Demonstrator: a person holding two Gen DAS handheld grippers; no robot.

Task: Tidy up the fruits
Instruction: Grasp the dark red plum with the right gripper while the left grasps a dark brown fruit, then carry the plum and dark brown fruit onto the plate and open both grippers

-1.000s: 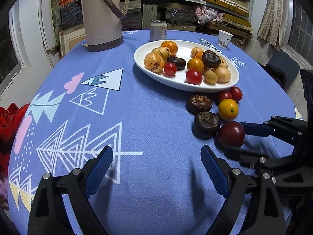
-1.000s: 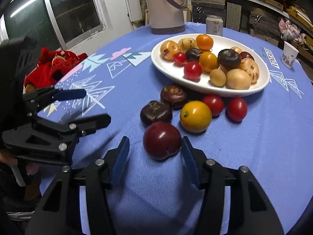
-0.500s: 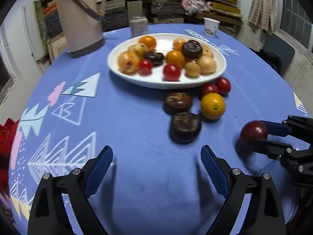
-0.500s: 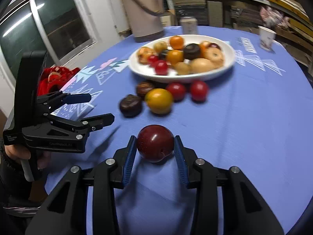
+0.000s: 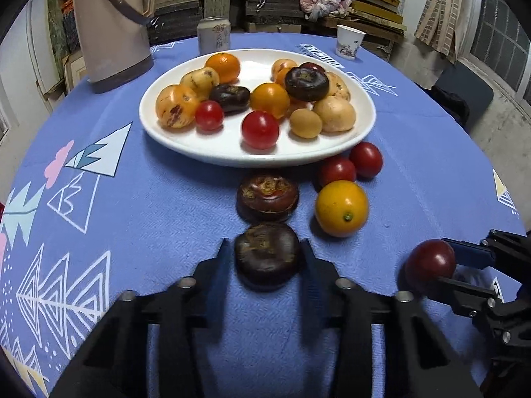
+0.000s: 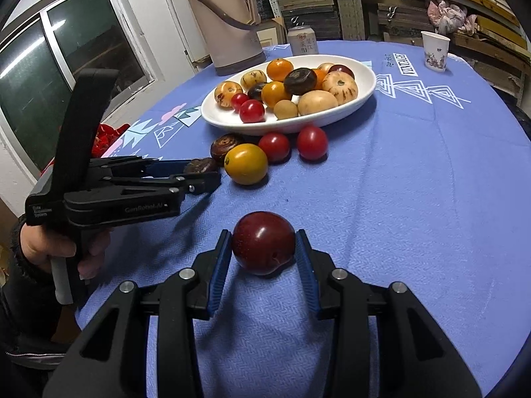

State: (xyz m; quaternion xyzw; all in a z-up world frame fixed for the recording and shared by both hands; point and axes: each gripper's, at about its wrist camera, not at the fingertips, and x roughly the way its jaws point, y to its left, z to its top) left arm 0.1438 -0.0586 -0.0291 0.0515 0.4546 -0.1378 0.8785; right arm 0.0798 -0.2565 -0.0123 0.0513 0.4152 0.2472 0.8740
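Observation:
My left gripper has its jaws closing, and the pads press both sides of a dark brown flat fruit on the blue tablecloth. My right gripper is shut on a dark red plum, low over the cloth and apart from the pile. In the left wrist view the plum shows at the far right. A second dark brown fruit, a yellow-orange fruit and two red tomatoes lie before the white plate, which holds several mixed fruits.
A beige thermos, a drink can and a paper cup stand behind the plate. A person's hand holds the left gripper's handle. The round table's edge curves close on both sides. Something red lies beyond the left edge.
My left gripper moved forward over the near dark brown fruit and closed from wide open onto it. My right gripper closed on the plum and drew it away from the pile.

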